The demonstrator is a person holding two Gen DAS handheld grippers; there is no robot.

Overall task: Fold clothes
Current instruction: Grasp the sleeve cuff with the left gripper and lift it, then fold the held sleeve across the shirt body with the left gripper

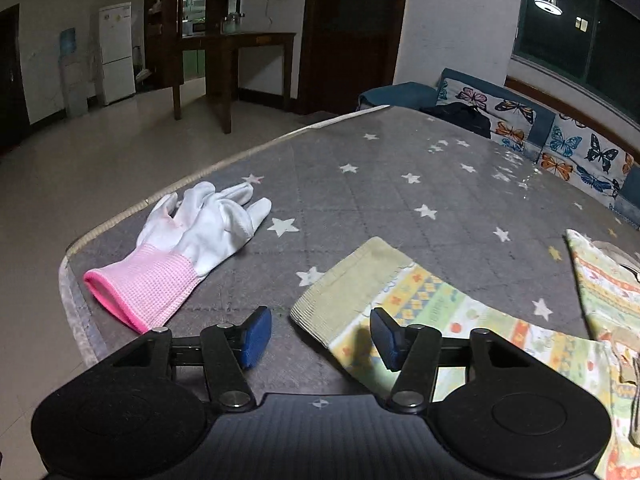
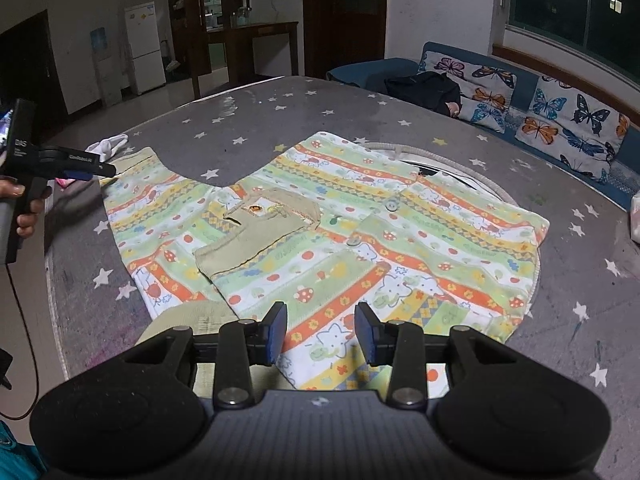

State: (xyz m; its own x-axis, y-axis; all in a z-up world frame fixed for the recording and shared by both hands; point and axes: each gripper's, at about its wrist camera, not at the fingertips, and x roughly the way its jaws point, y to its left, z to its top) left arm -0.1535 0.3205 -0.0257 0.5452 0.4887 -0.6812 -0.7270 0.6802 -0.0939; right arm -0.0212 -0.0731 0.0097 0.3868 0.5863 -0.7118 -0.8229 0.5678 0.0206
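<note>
Left wrist view: low, close over near-left corner of grey star-print mattress (image 1: 400,184), facing across toward butterfly-print sofa cushions (image 1: 560,144).
Right wrist view: higher, further right, facing same way.
Shared: striped pastel child's shirt (image 2: 320,224), white pink-cuffed work glove (image 1: 192,240), white fridge (image 1: 116,52).

Glove (image 1: 188,240) lies left of sleeve (image 1: 360,284).

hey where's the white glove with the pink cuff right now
In the left wrist view the glove lies flat on the star-print mat near its left edge, just left of the shirt's sleeve cuff and ahead of the open left tool.
</note>
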